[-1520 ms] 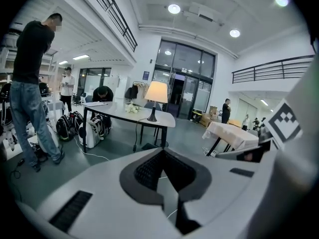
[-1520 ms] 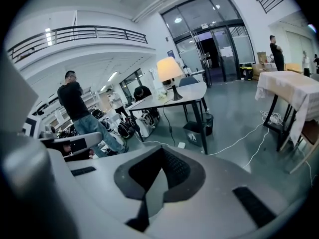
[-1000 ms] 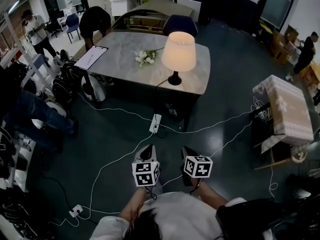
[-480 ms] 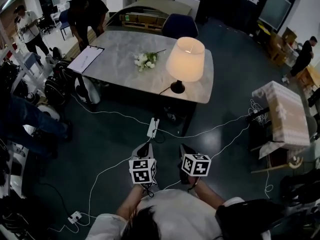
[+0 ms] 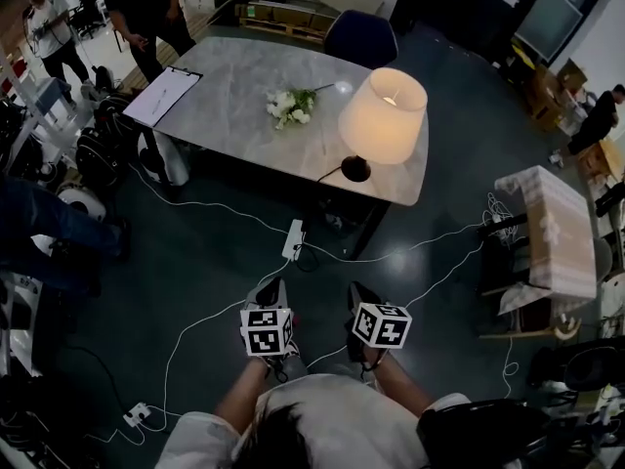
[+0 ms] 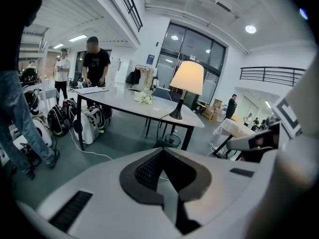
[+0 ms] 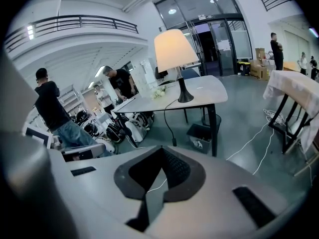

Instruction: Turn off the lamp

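The table [image 5: 244,96] stands well ahead of both jaws, across open floor [image 5: 215,257]. The lit lamp [image 5: 383,115] is near its right edge. Only the gripper views show a bin [image 7: 202,133] beneath, contents hidden. Only the head view shows the power strip [image 5: 292,239]. The left gripper [image 5: 270,291] and right gripper [image 5: 359,296] jaws are closed and empty.

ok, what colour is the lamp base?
Black: the lamp base sits dark under the glowing cream shade. The head view shows it best.
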The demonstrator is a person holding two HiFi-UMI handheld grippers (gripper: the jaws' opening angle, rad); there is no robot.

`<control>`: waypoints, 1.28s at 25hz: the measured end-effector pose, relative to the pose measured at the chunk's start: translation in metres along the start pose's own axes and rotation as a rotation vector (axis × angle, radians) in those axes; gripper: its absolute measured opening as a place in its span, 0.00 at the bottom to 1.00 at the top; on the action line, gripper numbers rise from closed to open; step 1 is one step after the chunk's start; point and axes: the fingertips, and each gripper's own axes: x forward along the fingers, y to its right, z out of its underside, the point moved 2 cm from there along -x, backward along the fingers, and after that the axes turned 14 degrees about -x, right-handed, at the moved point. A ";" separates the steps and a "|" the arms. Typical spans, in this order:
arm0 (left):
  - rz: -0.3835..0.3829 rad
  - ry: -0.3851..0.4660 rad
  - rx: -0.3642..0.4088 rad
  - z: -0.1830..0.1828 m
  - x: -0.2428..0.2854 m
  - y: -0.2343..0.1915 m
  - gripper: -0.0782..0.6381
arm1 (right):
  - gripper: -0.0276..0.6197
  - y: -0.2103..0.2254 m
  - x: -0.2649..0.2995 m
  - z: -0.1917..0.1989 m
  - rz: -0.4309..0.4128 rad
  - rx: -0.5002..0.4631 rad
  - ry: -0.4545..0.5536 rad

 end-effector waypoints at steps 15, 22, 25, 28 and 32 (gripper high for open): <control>-0.078 -0.046 -0.025 0.014 0.022 -0.005 0.12 | 0.04 0.022 0.036 0.012 -0.079 -0.012 -0.090; -0.055 -0.001 -0.038 0.015 0.064 -0.015 0.12 | 0.04 0.029 0.082 0.010 -0.144 -0.043 -0.102; -0.057 0.003 -0.051 0.023 0.081 -0.026 0.12 | 0.04 0.030 0.101 0.019 -0.173 -0.035 -0.100; -0.062 -0.029 -0.064 0.041 0.104 -0.040 0.12 | 0.04 0.035 0.123 0.034 -0.175 -0.016 -0.100; -0.062 -0.063 -0.066 0.068 0.134 -0.057 0.12 | 0.04 0.042 0.163 0.057 -0.167 0.031 -0.101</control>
